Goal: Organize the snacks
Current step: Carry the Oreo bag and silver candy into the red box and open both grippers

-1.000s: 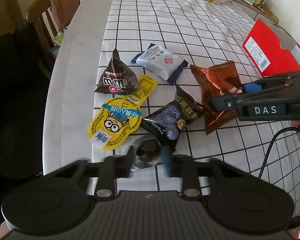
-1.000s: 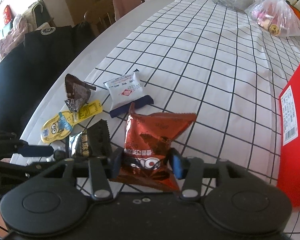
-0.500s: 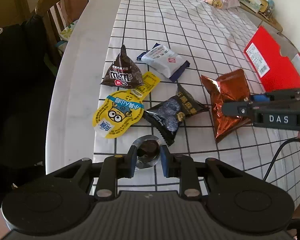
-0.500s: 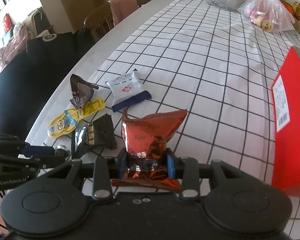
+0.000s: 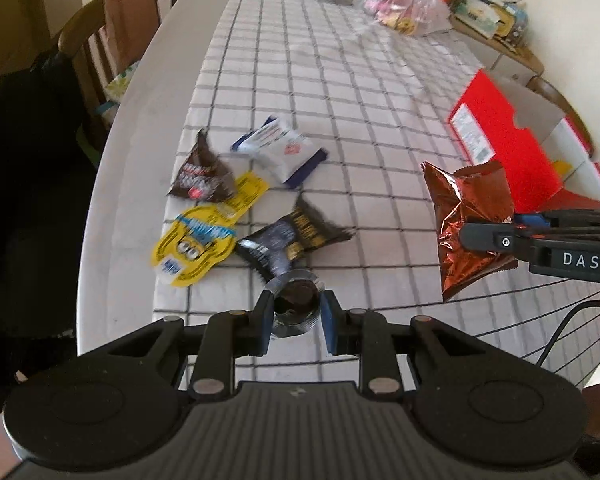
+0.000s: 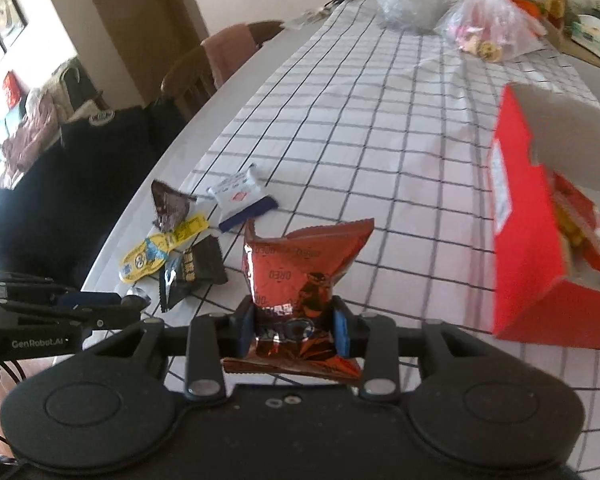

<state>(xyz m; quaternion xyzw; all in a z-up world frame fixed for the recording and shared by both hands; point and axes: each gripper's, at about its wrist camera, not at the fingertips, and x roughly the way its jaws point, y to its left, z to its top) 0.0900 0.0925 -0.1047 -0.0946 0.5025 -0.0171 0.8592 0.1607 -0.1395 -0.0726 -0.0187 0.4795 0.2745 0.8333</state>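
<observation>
The right claw [image 6: 294, 326] grips the copper-red snack bag [image 6: 300, 276] by its lower end, its jaws having just closed in on it; the bag stands upright between the pads, long axis running up and away, clear above the checked cloth [image 6: 380, 128]. In the left wrist view that bag [image 5: 470, 224] hangs just near the open red box [image 5: 512, 148], which sits toward the right edge of the desk [image 5: 140, 132]. The left claw [image 5: 296, 322] is clamped on a small round foil-wrapped snack [image 5: 294, 304], held right at the fingertips. To its far left lie a black packet [image 5: 292, 236], a yellow pouch [image 5: 198, 240], a brown triangular packet [image 5: 202, 176] and a white packet [image 5: 282, 150], bunched near the cloth's left edge. Wide open cloth stretches far beyond them.
</observation>
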